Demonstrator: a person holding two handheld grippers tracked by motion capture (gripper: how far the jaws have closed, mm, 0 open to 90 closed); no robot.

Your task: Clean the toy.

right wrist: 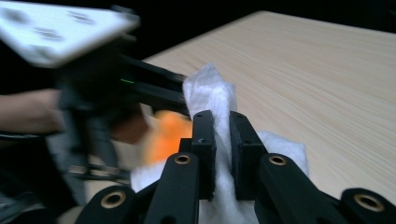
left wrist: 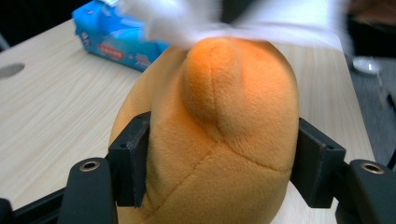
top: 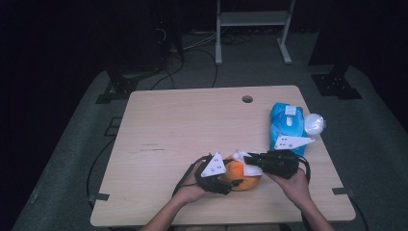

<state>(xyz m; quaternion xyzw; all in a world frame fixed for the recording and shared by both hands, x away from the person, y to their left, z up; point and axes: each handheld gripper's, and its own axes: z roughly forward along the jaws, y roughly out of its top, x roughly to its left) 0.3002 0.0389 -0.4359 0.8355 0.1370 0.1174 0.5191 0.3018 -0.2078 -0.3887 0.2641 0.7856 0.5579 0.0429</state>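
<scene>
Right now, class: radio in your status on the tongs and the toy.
Left tongs clamp orange plush toy. Right tongs pinch white wipe against it. Blue wipes pack stands apart.

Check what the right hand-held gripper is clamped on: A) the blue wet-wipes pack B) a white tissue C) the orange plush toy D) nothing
B: in the right gripper view the jaws of the right hand-held gripper pinch a fold of white tissue, while the left hand-held gripper grips the orange plush toy; the blue wet-wipes pack lies apart on the table.
</scene>
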